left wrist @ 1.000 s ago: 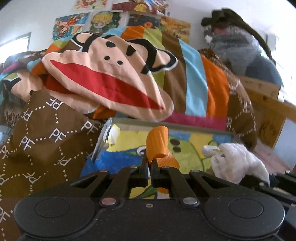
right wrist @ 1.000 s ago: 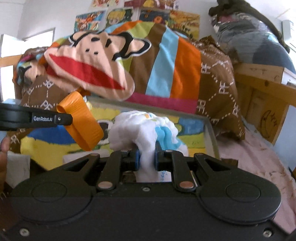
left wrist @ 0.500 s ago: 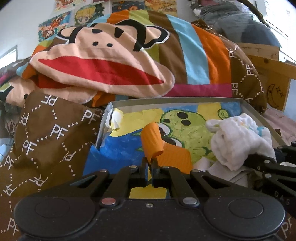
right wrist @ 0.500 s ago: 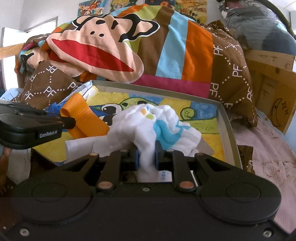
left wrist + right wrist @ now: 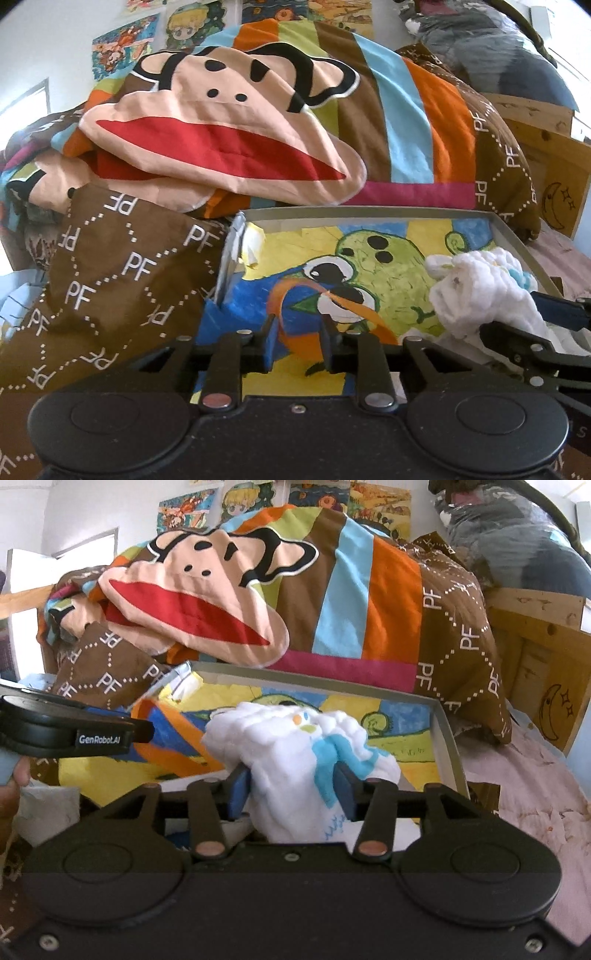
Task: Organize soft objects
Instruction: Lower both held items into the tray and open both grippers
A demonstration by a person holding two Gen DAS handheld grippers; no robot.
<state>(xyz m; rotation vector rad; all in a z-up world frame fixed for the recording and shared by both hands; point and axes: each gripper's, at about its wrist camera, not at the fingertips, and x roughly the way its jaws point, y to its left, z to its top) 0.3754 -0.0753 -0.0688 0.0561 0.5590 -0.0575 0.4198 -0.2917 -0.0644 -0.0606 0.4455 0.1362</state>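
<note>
Here both pairs of jaws were opening over the shallow grey tray: the left gripper straddled a smooth orange cloth lying on the tray's painted floor, while the right gripper parted around a puffy, crinkled white cloth with blue print, which bulged between the pads. The fluffy fabric seemed likely to cling to a pad and lift out again on withdrawal, and the heaped monkey-face quilt overhanging the tray's far rim could slump in.
</note>
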